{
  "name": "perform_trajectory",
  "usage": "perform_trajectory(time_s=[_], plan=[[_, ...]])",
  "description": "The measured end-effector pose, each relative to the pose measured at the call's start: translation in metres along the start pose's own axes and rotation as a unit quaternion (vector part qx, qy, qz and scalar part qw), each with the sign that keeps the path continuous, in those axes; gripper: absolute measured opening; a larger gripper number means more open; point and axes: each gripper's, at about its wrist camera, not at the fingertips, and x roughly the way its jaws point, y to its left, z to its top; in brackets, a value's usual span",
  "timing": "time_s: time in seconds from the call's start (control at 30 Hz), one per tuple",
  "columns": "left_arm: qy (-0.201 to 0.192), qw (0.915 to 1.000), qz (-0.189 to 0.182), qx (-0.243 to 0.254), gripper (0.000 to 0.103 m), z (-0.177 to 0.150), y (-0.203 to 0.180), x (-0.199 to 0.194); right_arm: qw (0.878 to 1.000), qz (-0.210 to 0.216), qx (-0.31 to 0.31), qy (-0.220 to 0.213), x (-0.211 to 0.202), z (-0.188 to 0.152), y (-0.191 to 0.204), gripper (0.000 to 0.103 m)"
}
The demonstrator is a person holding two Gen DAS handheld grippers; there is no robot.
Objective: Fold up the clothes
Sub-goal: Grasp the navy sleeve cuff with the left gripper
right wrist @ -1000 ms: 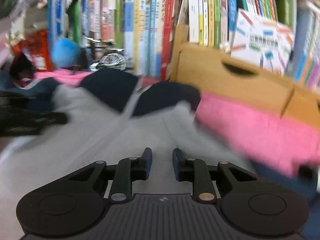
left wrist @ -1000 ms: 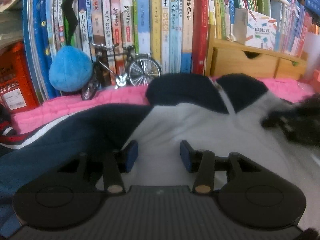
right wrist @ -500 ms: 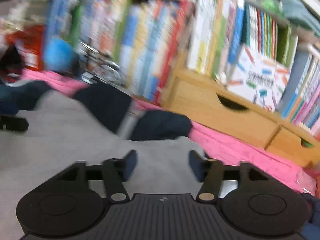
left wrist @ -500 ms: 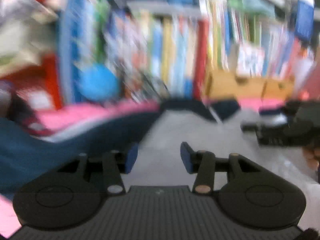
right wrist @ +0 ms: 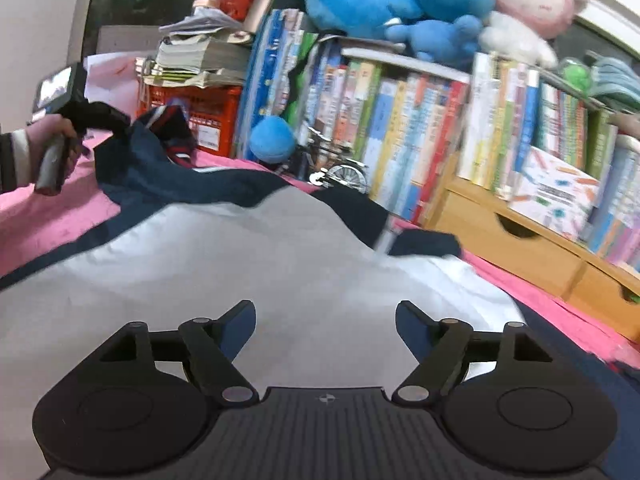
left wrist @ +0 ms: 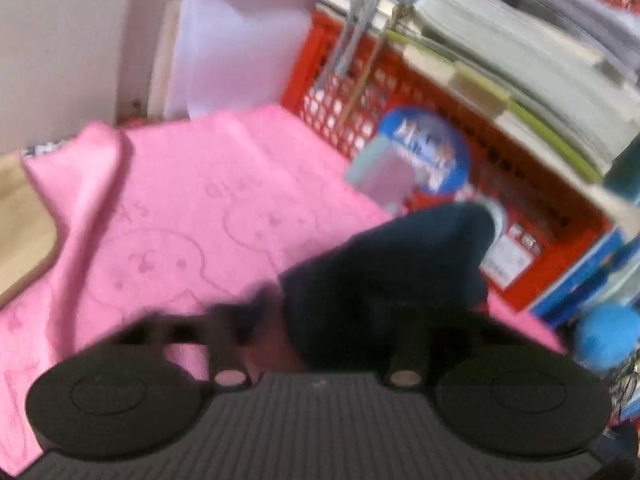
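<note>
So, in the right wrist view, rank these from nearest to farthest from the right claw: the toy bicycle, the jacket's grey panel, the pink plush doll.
1. Grey panel: directly under and ahead of the open right claw.
2. Toy bicycle: past the jacket, at the foot of the books.
3. Pink plush doll: upper right, on top of the shelf.

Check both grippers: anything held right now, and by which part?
Right gripper: open over the jacket's white panel, holding nothing. Left gripper: at the navy sleeve, which rises up to it; looks gripped near the cuff, but blur hides its fingers.
</note>
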Motion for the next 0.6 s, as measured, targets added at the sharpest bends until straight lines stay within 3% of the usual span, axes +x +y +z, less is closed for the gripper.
perform_trajectory(time_s=[0.07,0.1,0.17,0.27,0.33,0.4,0.47,0.53,0.6], plan=[[-0.027,0.9967,-0.053,0.054,0.003,-0.013,-0.023,-0.028,1.000,-0.024,0.009,0.001,-0.013,-0.009,-0.008,0.077],[-0.045,0.9906,-0.088,0.095,0.003,-0.021,-0.038,-0.046,0.999,-0.038,0.021,0.000,-0.021,-0.014,-0.014,0.077],[-0.053,0.9671,-0.161,0.189,0.003,-0.048,-0.075,-0.089,0.996,-0.062,0.059,0.000,-0.033,-0.023,-0.030,0.077],[-0.024,0.9149,-0.256,0.311,0.004,-0.101,-0.117,-0.137,0.988,-0.093,0.123,-0.001,-0.048,-0.038,-0.055,0.077],[0.005,0.8713,-0.296,0.391,0.008,-0.148,-0.136,-0.162,0.982,-0.098,0.164,-0.004,-0.055,-0.047,-0.067,0.077],[0.033,0.8201,-0.331,0.466,0.012,-0.193,-0.154,-0.187,0.980,-0.086,0.181,-0.007,-0.059,-0.051,-0.069,0.077],[0.051,0.7823,-0.343,0.517,0.015,-0.229,-0.155,-0.203,0.980,-0.075,0.183,-0.010,-0.060,-0.052,-0.066,0.077],[0.055,0.7630,-0.351,0.540,0.023,-0.243,-0.148,-0.213,0.981,-0.065,0.184,-0.013,-0.061,-0.053,-0.063,0.079],[0.057,0.7569,-0.375,0.532,0.039,-0.237,-0.137,-0.226,0.981,-0.054,0.186,-0.016,-0.062,-0.055,-0.060,0.082]])
